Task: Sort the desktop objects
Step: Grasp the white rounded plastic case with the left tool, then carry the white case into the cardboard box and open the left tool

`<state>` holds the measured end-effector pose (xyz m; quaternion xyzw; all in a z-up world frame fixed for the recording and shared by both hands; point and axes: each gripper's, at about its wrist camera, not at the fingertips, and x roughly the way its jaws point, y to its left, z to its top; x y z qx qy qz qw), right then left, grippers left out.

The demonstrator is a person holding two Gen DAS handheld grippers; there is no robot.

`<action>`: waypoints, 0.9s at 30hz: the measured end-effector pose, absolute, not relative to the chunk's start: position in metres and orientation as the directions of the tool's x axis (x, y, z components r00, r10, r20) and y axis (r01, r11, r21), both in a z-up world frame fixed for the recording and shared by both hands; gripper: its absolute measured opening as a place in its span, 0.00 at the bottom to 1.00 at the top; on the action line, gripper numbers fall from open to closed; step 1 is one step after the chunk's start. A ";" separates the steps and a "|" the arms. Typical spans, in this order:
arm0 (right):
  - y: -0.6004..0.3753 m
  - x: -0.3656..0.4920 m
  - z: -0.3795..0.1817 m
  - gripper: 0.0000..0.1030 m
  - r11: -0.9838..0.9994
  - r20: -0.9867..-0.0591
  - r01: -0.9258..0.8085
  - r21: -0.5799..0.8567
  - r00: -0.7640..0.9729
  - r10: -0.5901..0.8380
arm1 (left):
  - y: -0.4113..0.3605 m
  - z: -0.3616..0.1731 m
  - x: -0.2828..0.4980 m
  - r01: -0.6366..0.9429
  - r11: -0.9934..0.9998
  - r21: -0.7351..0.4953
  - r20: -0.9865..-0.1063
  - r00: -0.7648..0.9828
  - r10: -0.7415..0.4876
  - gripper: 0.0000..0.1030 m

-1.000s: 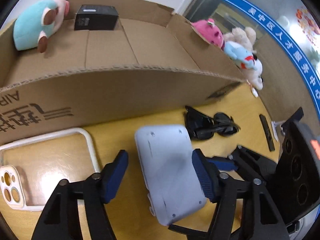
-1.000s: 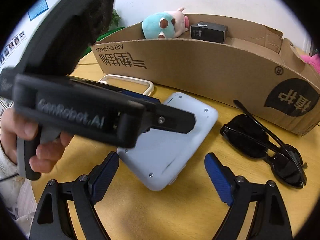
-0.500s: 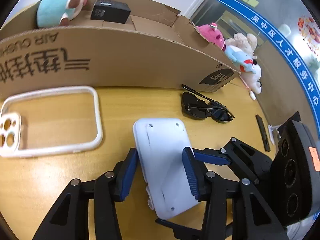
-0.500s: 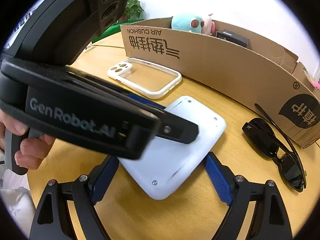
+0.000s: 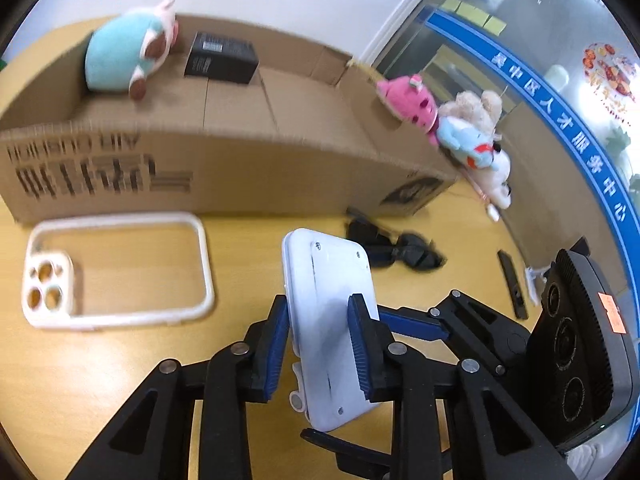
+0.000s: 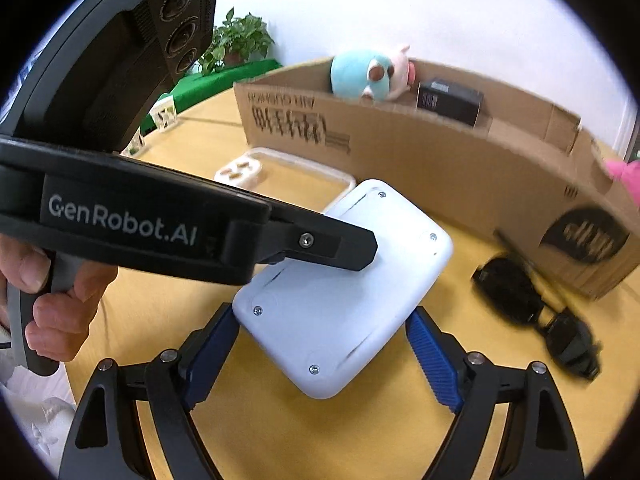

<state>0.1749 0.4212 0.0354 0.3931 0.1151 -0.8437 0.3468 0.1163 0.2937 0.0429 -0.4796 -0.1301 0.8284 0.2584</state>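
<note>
My left gripper (image 5: 320, 344) is shut on a white flat device (image 5: 328, 304), gripping its two long sides and holding it tilted above the wooden table. The device also shows in the right wrist view (image 6: 344, 280), raised off the table. My right gripper (image 6: 320, 356) is open, its blue pads on either side of the device's near end without touching it. A long cardboard box (image 5: 224, 152) stands behind and holds a teal plush toy (image 5: 124, 56) and a black box (image 5: 222, 58).
A white phone case (image 5: 116, 268) lies on the table to the left. Black sunglasses (image 5: 396, 248) lie right of the device, near the box. Pink and blue plush toys (image 5: 440, 120) sit at the box's right end. A thin black bar (image 5: 512, 284) lies far right.
My left gripper closed on the white device and lifted it off the table, tilting it upward. The right gripper stayed open around its near end.
</note>
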 end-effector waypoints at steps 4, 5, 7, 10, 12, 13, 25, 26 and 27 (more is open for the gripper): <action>0.422 0.170 0.065 0.83 -0.732 -0.710 0.681 0.040 -0.496 -0.500 | 0.289 0.077 0.106 -0.334 -0.820 -0.465 -0.681 -0.456 0.572 0.26; 0.422 0.167 0.073 0.83 -0.731 -0.700 0.682 0.023 -0.511 -0.499 | 0.289 0.084 0.103 -0.342 -0.820 -0.458 -0.675 -0.467 0.572 0.26; 0.420 0.158 0.090 0.83 -0.731 -0.679 0.682 -0.007 -0.540 -0.497 | 0.290 0.105 0.094 -0.363 -0.823 -0.437 -0.654 -0.500 0.568 0.26; 0.420 0.141 0.117 0.83 -0.733 -0.643 0.679 -0.042 -0.580 -0.500 | 0.292 0.137 0.078 -0.389 -0.825 -0.410 -0.615 -0.551 0.565 0.26; 0.419 0.131 0.136 0.83 -0.735 -0.615 0.674 -0.073 -0.611 -0.499 | 0.294 0.157 0.068 -0.409 -0.825 -0.389 -0.589 -0.578 0.565 0.26; 0.420 0.125 0.145 0.83 -0.736 -0.602 0.672 -0.083 -0.623 -0.501 | 0.295 0.168 0.061 -0.421 -0.826 -0.376 -0.576 -0.592 0.564 0.26; 0.422 0.035 0.224 0.83 -0.716 -0.567 0.682 -0.148 -0.652 -0.503 | 0.302 0.240 -0.034 -0.463 -0.826 -0.323 -0.517 -0.644 0.563 0.26; 0.421 0.026 0.229 0.83 -0.713 -0.574 0.685 -0.152 -0.648 -0.501 | 0.301 0.242 -0.041 -0.462 -0.825 -0.325 -0.518 -0.643 0.564 0.26; 0.422 0.017 0.231 0.83 -0.711 -0.581 0.688 -0.149 -0.642 -0.499 | 0.302 0.243 -0.051 -0.461 -0.824 -0.330 -0.521 -0.639 0.566 0.26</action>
